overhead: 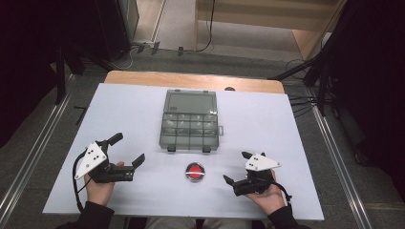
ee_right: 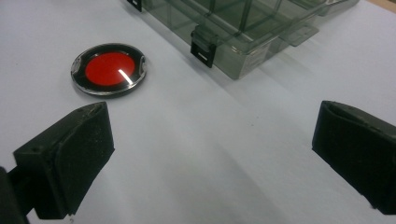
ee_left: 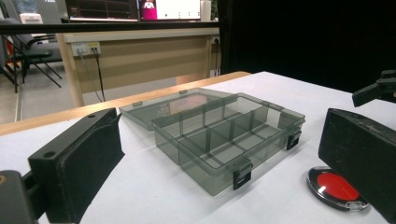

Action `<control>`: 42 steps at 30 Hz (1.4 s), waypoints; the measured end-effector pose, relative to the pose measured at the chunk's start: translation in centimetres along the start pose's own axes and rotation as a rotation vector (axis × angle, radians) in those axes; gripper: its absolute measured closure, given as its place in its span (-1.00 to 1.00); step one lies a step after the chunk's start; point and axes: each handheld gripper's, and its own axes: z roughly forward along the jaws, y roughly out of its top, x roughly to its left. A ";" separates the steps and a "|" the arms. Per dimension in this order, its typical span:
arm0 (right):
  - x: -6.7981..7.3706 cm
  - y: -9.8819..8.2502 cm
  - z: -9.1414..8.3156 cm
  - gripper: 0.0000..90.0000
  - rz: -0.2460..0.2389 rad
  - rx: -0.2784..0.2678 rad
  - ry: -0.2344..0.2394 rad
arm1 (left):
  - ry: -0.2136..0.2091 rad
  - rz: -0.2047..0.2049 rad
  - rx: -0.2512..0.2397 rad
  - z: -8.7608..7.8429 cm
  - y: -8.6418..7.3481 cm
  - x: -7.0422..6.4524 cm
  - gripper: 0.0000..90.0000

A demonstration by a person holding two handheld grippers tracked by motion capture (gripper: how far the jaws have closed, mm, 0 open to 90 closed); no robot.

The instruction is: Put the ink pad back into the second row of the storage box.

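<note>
White tabletop (overhead: 133,114): we note an open grey compartment box (overhead: 190,129), red disc (overhead: 194,172) near it; left claw (overhead: 126,149) and right claw (overhead: 237,167) both apart, empty.

Compartment box (ee_left: 224,140): smoky, see-through plastic, smooth and glossy, with opaque black latches. Round red disc (ee_right: 109,69): glossy, clear shiny rim catching a highlight. Table sheet (overhead: 143,191): white, matt, smooth; bare wood edge (overhead: 191,80) at the far side. Jaw pads on the right gripper (ee_right: 210,158): black, matt, slightly grainy.
</note>
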 end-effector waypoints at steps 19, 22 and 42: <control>1.4 2.8 1.8 -1.00 -0.049 0.035 0.079 | -0.005 -0.001 0.007 0.1 -0.1 0.0 -1.00; 1.6 3.1 2.1 -1.00 -0.050 0.042 0.090 | -0.007 -0.001 0.007 0.1 -0.1 0.0 -1.00; 3.0 4.7 4.2 -1.00 -0.074 0.088 0.163 | -0.010 -0.001 0.015 0.2 -0.1 0.0 -1.00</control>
